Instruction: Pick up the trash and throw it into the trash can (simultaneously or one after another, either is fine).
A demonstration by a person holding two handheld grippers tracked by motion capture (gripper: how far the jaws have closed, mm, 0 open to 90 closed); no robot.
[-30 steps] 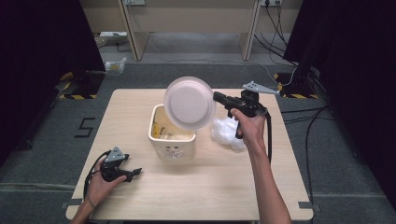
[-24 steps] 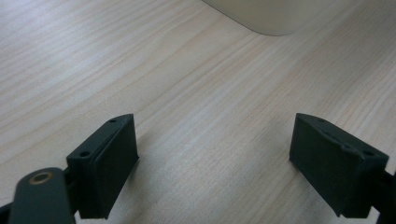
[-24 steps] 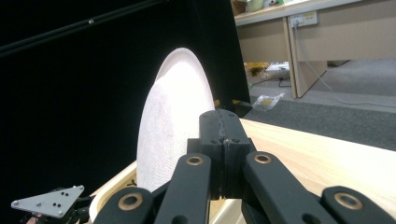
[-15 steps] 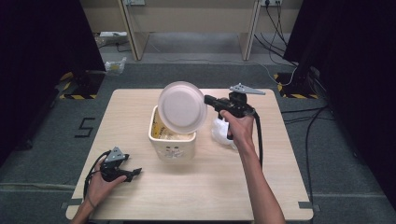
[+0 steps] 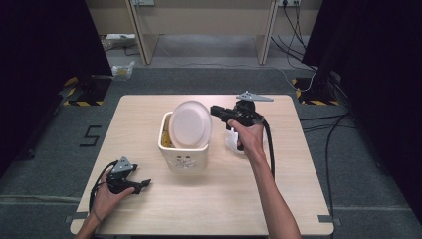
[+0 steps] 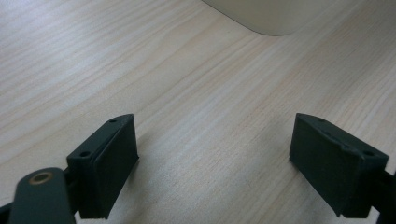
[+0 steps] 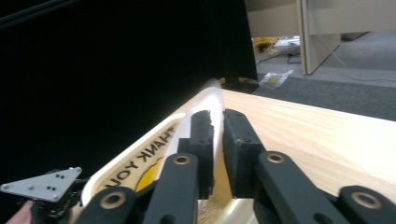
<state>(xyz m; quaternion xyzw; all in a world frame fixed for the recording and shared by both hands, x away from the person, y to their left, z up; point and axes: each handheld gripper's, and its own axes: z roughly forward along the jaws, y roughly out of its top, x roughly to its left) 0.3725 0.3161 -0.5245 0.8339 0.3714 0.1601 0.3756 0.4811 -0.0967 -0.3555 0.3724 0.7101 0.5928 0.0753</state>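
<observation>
From above, I see my right gripper (image 5: 215,110) level at the far right side of the cream bin (image 5: 184,149), which stands mid-table (image 5: 298,199). A white plate (image 5: 189,124) stands on edge in the bin's mouth, leaning against its right wall, its rim at my right gripper's tips. A crumpled white wrapper (image 5: 232,142) lies right of the bin, under my hand. My left gripper (image 5: 144,183) rests on the table at the bin's near left, well apart from it.

Along the left gripper (image 6: 215,158), I get what the high view cannot settle: its jaws stand wide apart over bare wood, nothing between them, the bin's rounded corner (image 6: 266,18) beyond.

Along the right gripper (image 7: 218,122), the plate's thin rim (image 7: 210,100) sits between the two pads. Those jaws have just been opening; a narrow gap shows, so the pinch looks slack, and I can't tell whether they touch it. Printed lettering runs along the bin's rim (image 7: 140,154) here.
</observation>
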